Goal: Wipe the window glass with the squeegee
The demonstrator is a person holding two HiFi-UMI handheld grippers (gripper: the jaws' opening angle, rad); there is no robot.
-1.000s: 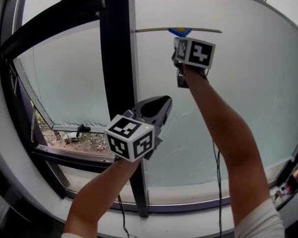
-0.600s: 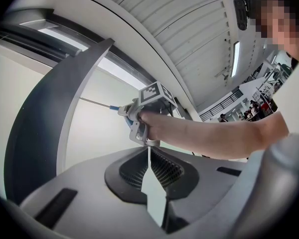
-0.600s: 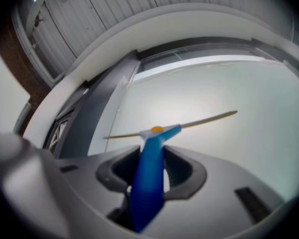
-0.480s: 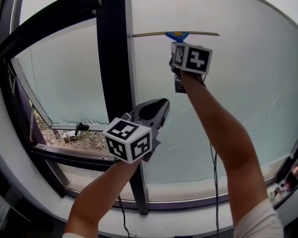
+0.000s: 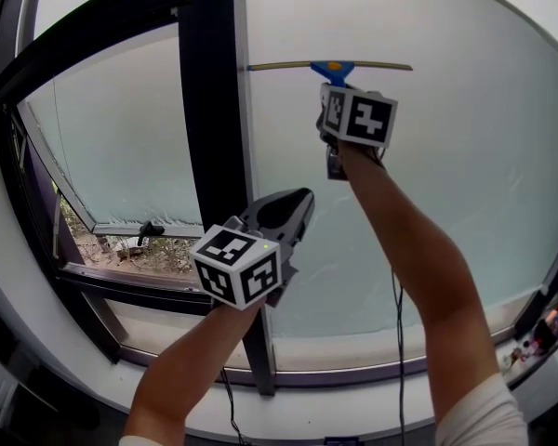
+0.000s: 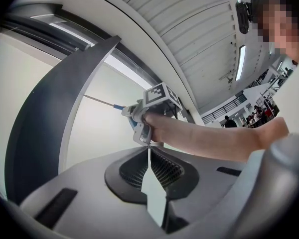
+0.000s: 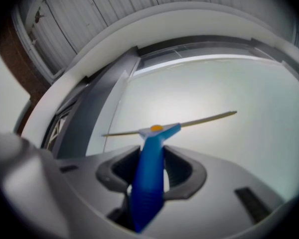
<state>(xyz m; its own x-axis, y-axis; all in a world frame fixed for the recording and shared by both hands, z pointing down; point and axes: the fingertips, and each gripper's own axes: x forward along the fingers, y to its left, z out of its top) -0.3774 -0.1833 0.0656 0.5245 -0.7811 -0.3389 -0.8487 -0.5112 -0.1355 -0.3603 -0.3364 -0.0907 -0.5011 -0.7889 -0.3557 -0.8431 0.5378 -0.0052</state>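
Ahead, prob. frosted window glass (image 5: 488,137), black frame (image 5: 209,110)

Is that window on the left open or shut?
Open: the left window is swung outward, and ground shows through the gap under its bottom edge.

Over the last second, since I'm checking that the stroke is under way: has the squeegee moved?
Yes. The squeegee has slid down the window glass, and its blade now sits lower along the black mullion beside it.
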